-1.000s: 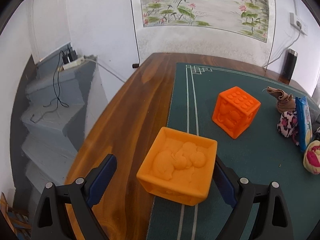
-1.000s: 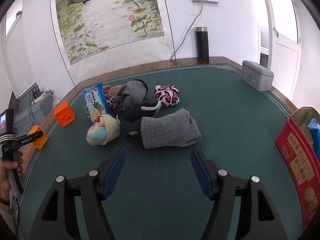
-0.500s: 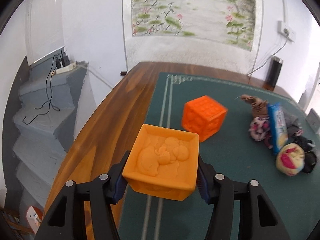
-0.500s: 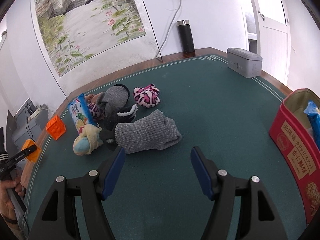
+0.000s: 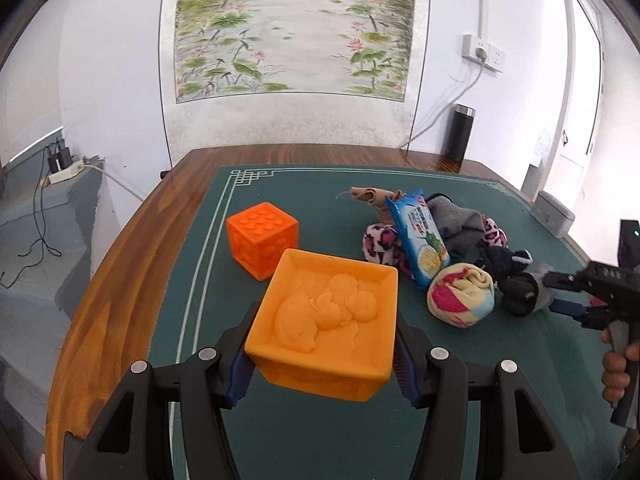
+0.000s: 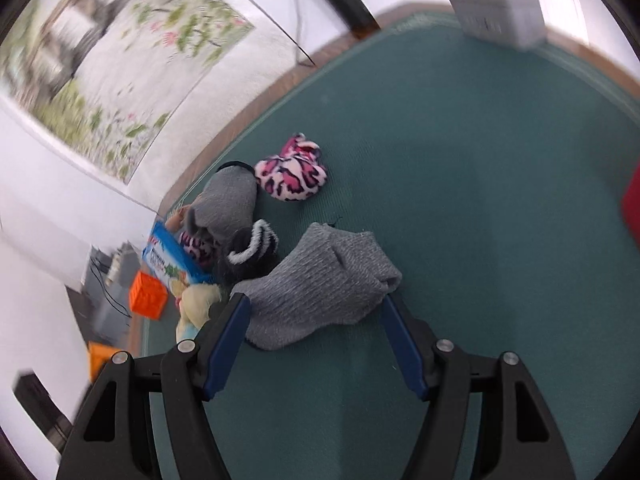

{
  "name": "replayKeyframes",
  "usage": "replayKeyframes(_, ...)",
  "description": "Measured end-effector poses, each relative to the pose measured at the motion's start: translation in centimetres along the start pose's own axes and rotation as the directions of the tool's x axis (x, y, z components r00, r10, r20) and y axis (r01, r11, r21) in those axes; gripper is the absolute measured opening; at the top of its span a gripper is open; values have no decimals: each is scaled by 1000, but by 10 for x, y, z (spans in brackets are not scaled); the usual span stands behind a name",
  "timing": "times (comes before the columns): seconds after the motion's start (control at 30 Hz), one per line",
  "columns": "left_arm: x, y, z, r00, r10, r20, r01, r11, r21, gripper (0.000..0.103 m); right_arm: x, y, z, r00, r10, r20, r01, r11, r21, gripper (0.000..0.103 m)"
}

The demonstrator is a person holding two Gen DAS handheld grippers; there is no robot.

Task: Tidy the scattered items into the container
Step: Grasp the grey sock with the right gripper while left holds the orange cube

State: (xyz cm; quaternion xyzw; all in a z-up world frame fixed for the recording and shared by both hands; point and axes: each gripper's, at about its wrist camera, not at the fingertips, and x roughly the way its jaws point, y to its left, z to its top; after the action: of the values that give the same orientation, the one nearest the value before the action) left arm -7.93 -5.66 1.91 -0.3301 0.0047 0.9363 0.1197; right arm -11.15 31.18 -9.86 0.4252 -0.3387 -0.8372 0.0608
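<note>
**Cube clamped, sock next**

Now my left gripper (image 5: 324, 364) pinches the pale orange cube (image 5: 326, 320); I keep it level. My right gripper (image 6: 316, 344) gapes around the grey sock (image 6: 316, 292). At three o'clock, the red container's (image 6: 633, 200) edge.

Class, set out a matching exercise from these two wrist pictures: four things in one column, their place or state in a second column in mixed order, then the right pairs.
Things:
1. light orange block
2. dark orange cube
3. grey sock
4. black flask

Place or state:
A. lies on the green mat between the open fingers of the right gripper
B. stands upright on the bare wood by the wall
C. clamped in the left gripper
D. sits on the mat beside the snack packet, ungripped

Pairs: 1-C, 2-D, 3-A, 4-B
</note>
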Motion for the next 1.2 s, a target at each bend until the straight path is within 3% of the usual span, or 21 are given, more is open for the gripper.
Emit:
replayKeyframes(0.27, 10, -8, -8, 999, -10, -33, 10, 1000, 17, 60, 20, 17, 8, 999, -47, 27, 49, 995, -86, 71)
replayKeyframes(0.43, 12, -13, -10, 999, -20, -41, 21, 999, 26, 60, 23, 32, 1, 995, -77, 70, 90, 973, -215, 38)
replayKeyframes(0.53, 11, -17, -10, 999, -26, -38, 28, 999, 36, 60, 15, 42, -5, 989, -95, 111, 122, 954, -273, 32)
replayKeyframes(0.73, 7, -24, -10, 999, -33, -29, 35, 998, 44, 60, -17, 50, -14, 974, -86, 208, 149, 939, -311, 30)
replayKeyframes(1.03, 1, -53, -8, 996, -88, -27, 90, 994, 60, 60, -68, 44, -35, 927, -129, 352, 249, 914, -320, 30)
replayKeyframes(1.2, 3, -86, -9, 988, -144, -47, 148, 985, 91, 60, -120, 18, -54, 865, -190, 464, 347, 895, -279, 31)
